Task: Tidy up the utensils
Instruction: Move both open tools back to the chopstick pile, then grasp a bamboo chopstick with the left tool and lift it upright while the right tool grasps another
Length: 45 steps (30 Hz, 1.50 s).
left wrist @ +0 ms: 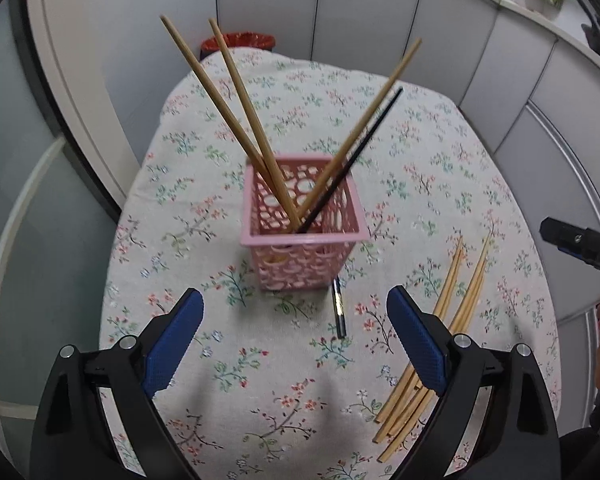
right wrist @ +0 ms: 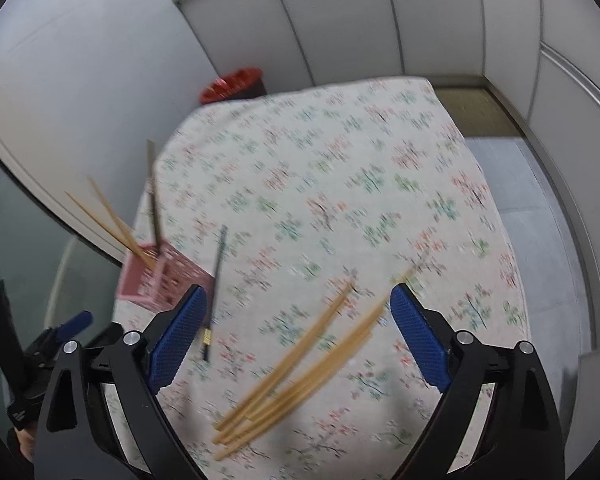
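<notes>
So the pink basket (left wrist: 303, 236) sits near the middle of the table, a square plastic cup with a lacy cut-out pattern of round holes in its walls. Four sticks stand in it already: three wooden chopsticks (left wrist: 236, 120) leaning out at angles, plus one thin black chopstick (left wrist: 352, 160) tilted right alongside one of the wooden ones. Just in front of the basket, a second black chopstick (left wrist: 339, 312) lies flat on the cloth, its end close to the basket's base. Off to the right there's a loose pile of wooden chopsticks (right wrist: 300, 364), pale bamboo-looking, roughly parallel and overlapping.

The tablecloth (left wrist: 260, 400) is off-white with small pink and green flower sprigs, draped over the table.

The left gripper (left wrist: 296, 332) hangs spread wide with nothing between its blue textured pads, the flat black chopstick lying in the gap below them. The right gripper (right wrist: 298, 328) is spread wide too, empty, with the wooden pile under it. That view is motion-blurred.
</notes>
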Each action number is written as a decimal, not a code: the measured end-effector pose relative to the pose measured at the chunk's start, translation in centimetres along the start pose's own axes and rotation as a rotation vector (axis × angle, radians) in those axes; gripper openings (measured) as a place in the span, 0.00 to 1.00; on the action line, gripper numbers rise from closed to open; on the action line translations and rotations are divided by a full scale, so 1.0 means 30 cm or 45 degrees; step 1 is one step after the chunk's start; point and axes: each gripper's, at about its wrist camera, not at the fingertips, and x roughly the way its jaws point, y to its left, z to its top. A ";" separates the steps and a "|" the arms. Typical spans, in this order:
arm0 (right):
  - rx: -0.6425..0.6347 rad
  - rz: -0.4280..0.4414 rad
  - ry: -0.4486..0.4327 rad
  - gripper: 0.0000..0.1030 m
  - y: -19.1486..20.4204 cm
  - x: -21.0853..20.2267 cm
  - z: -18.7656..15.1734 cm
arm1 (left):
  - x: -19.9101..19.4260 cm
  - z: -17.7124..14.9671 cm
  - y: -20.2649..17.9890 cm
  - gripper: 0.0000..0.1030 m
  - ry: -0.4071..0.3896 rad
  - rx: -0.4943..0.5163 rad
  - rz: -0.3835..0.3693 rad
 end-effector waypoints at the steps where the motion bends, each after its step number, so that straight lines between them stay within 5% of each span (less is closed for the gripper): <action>1: 0.010 -0.025 0.029 0.87 -0.017 0.019 -0.008 | 0.016 -0.005 -0.009 0.88 0.026 0.001 -0.008; 12: 0.085 -0.206 0.252 0.85 -0.166 0.194 -0.071 | 0.068 -0.025 -0.108 0.88 0.107 0.106 -0.015; 30: 0.136 -0.229 0.361 0.23 -0.184 0.411 -0.001 | 0.062 -0.037 -0.162 0.85 0.099 0.248 -0.039; 31: 0.132 -0.235 0.355 0.15 -0.183 0.414 0.001 | 0.060 -0.038 -0.168 0.82 0.100 0.256 -0.045; 38: 0.253 -0.087 0.330 0.07 -0.228 0.385 -0.001 | 0.067 -0.047 -0.246 0.45 0.146 0.328 -0.123; 45: 0.268 0.049 0.273 0.05 -0.231 0.244 0.000 | 0.125 -0.051 -0.382 0.20 0.212 0.400 -0.207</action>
